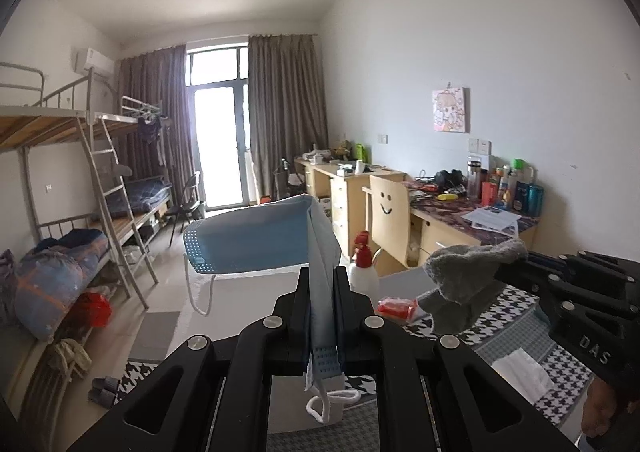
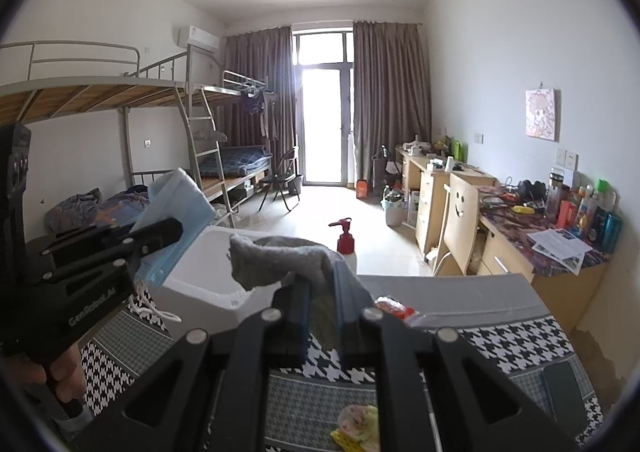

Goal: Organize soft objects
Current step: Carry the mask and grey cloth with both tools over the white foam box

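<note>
Houndstooth cloth covers the table (image 2: 500, 336) under both my grippers, in a room with bunk beds (image 2: 120, 92) on one side and long desks (image 1: 460, 220) on the other.

My left gripper (image 1: 321, 288) has its jaws pinched narrow on a blue face mask (image 1: 256, 240). I hold the mask up in the air above the table's left part. Its body spreads out to the left, and one white ear loop (image 1: 328, 404) hangs down between the fingers. My right gripper (image 2: 320, 292) has its jaws closed on a gray sock (image 2: 280, 256), also lifted over the table. The sock flops over to the left.

Just behind the sock sits a white foam box (image 2: 208, 276) near the table's far left edge. A spray bottle with a red top (image 2: 344, 240) stands past the far edge; I cannot tell if it is on the floor. A red packet (image 2: 394, 308) lies near the far edge, partly behind my right gripper's finger. A white tissue (image 1: 520, 372) lies on the right side of the table. A little flowery thing (image 2: 358, 422) lies at the near edge, half cut off by the gripper, and I cannot tell what it is.

The mask blocks my left view of the floor behind it. A chair with a smiley face (image 1: 386, 212) stands at the desk.
</note>
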A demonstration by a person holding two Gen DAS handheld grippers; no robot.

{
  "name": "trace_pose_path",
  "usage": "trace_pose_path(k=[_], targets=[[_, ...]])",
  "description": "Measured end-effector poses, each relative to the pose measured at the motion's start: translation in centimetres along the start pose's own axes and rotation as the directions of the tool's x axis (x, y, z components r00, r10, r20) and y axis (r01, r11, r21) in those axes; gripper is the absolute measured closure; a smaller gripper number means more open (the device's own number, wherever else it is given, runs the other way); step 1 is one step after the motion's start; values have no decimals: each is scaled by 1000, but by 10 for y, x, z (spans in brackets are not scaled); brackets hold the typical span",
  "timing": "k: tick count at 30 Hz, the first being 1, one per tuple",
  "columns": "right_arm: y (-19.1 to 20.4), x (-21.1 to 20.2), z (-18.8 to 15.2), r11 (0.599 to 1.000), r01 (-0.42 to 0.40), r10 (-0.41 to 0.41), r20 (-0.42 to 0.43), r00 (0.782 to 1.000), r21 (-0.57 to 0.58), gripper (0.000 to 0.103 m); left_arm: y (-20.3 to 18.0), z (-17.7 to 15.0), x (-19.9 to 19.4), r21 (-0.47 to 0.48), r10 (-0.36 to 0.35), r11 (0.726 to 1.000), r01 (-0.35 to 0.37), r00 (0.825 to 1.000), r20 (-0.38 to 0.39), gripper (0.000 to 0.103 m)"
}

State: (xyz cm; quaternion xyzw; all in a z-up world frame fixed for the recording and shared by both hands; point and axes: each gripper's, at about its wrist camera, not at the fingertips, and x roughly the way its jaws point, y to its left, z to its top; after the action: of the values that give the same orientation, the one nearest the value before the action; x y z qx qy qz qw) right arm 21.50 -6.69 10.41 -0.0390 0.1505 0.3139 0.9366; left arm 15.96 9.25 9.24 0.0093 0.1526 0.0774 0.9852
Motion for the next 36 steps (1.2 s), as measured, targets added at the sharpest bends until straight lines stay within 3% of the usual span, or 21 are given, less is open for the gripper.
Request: trace_pose_path(k=[15, 22, 36], targets=[[16, 24, 22, 999, -21, 22, 21, 1000, -32, 90, 31, 14, 28, -40, 74, 996, -75, 997, -28, 93], [21, 44, 28, 998, -59, 59, -11, 998, -30, 90, 44, 15, 47, -53, 100, 993, -103, 993, -66, 93], [28, 72, 36, 996, -75, 73, -54, 996, -41, 90, 66, 5, 91, -101, 68, 991, -88, 980, -188, 93]])
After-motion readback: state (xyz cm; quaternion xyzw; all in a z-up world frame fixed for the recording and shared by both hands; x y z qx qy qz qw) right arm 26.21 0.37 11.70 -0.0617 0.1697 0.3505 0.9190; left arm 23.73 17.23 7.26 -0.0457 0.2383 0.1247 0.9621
